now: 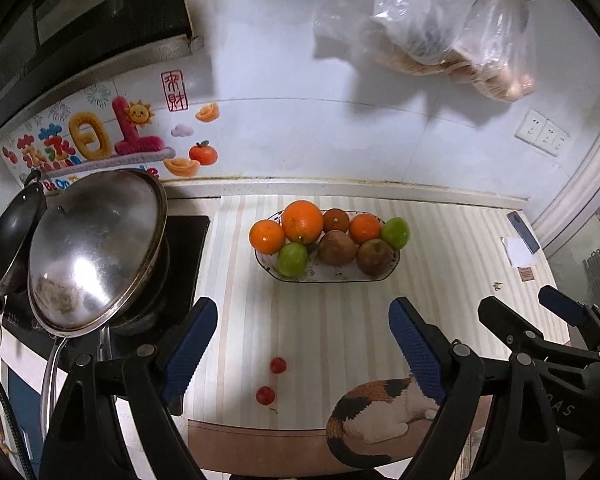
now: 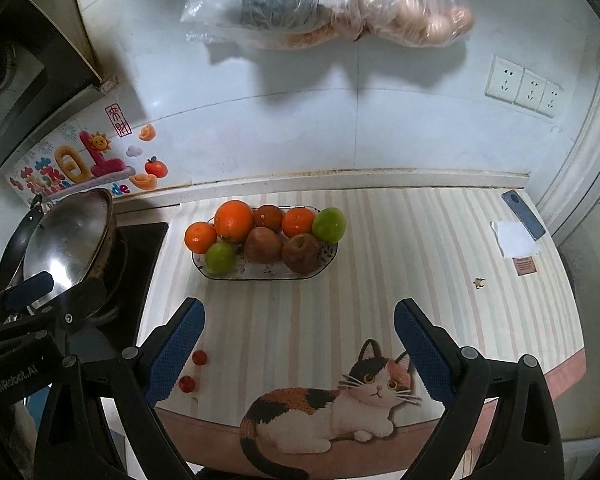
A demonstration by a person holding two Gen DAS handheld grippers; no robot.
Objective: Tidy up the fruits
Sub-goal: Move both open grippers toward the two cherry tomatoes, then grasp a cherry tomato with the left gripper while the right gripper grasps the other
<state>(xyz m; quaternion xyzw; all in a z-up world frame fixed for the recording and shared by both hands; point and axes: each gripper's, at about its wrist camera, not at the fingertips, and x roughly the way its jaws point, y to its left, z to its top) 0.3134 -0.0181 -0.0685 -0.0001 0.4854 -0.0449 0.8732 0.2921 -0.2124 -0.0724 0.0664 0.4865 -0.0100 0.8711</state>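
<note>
Hovering over the striped table (image 2: 380,248), the left claw (image 1: 300,354) and right claw (image 2: 300,354) both gape empty; two cherry tomatoes (image 1: 278,365) lie apart from the fruit plate (image 1: 324,274).

Dim, cool light from above. Glare glints on the steel lid (image 1: 96,252). Fisheye bending darkens every corner.

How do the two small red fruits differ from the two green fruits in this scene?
The two small red fruits lie loose on the striped mat, near the grippers; the two green fruits sit in the plate with the other fruit. The red ones are far smaller. The red ones lie close together; the green ones rest at opposite ends of the plate. Both kinds are round and glossy.
</note>
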